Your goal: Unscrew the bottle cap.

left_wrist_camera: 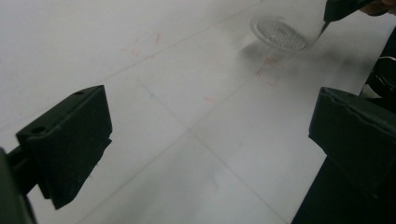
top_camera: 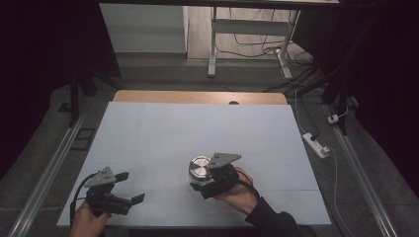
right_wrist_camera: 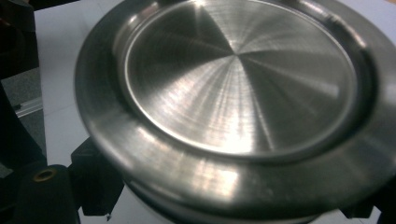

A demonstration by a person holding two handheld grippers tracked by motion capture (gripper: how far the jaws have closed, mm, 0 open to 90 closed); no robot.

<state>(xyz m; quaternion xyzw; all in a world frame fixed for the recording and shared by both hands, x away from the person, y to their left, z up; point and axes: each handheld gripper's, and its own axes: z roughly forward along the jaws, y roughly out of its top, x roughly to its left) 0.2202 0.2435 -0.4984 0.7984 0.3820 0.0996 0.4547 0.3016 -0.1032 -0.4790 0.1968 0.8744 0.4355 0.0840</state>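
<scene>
Dim room, soft blur (metal glare)

A metal tin [top_camera: 199, 168] sits on the table [top_camera: 188, 128] right of centre, near its front edge, between the right tongs [top_camera: 203, 186].

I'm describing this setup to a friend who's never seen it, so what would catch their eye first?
The shiny round steel lid stands out first, near the middle of the pale table, gripped at its edge by the right gripper; the right gripper view shows its brushed top up close. Next, the left gripper sits at the table's near left corner, jaws wide apart with nothing between them.
</scene>
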